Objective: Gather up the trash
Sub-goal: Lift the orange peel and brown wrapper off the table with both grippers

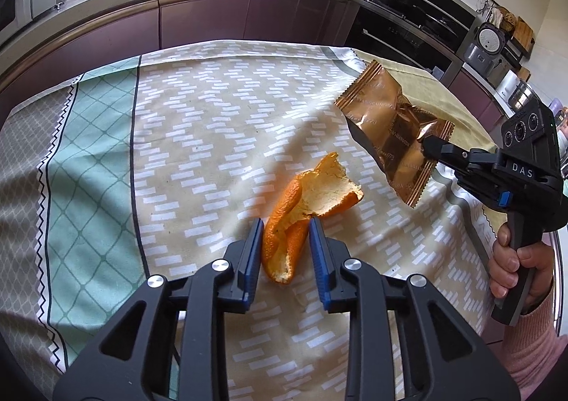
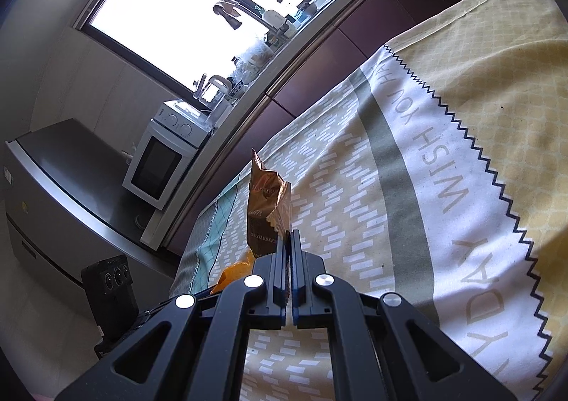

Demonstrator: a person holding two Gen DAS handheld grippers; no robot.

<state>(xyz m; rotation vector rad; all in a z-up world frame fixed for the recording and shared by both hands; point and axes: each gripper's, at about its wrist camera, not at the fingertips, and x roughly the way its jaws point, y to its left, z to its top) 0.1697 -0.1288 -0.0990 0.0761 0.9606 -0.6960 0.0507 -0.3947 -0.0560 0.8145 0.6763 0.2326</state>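
**Peel between left jaws, wrapper pinched at right**

Low in the left view, the left gripper (image 1: 285,228) stands narrowly parted around the peel (image 1: 305,209), which lies mid-frame on the cloth (image 1: 198,138). At right, the right gripper (image 1: 426,145) is clamped on the wrapper (image 1: 394,127), held by a hand (image 1: 514,266).

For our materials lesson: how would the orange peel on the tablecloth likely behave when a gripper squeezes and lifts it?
The orange peel looks thin and curled, so it would probably flex rather than resist the left gripper. Its ragged, torn edges suggest it may tear. It seems light for its size.
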